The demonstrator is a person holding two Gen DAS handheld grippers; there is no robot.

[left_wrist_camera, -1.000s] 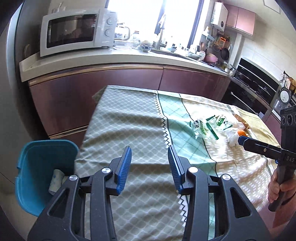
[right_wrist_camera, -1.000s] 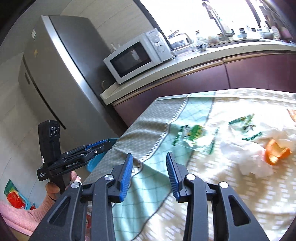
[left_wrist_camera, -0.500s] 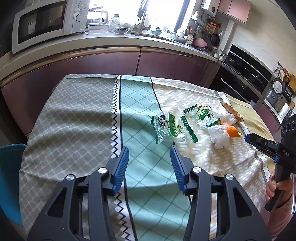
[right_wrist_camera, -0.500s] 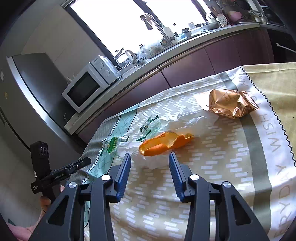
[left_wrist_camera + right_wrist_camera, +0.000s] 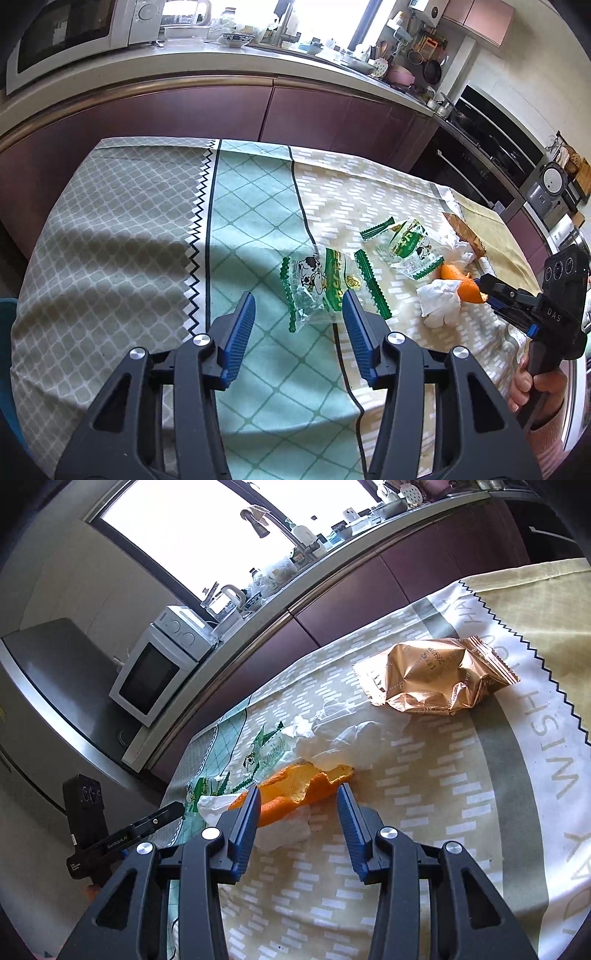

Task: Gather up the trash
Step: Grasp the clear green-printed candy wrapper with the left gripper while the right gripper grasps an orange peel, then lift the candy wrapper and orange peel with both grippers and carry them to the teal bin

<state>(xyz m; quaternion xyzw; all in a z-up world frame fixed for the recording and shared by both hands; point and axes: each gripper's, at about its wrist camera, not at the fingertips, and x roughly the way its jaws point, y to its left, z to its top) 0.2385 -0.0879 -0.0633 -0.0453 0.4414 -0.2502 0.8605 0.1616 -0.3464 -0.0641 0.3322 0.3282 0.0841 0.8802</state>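
Note:
Trash lies on the patterned tablecloth: two clear green-and-white wrappers, a white tissue, an orange peel and a crumpled gold wrapper. My left gripper hovers just short of the nearer clear wrapper; its jaws are opening and nothing is pressed between them. My right gripper is open, its tips on either side of the orange peel, which rests on the tissue. In the left wrist view the right gripper reaches the peel from the right.
A kitchen counter with a microwave runs behind the table. A fridge stands at the left, and ovens at the right. A sliver of a teal bin shows past the table's left edge. A hand holds the right gripper's handle.
Both grippers swung in over the table and came down toward the trash. The left left the bin behind; the right rolled and closed in on the peel. Both jaws stand wider.

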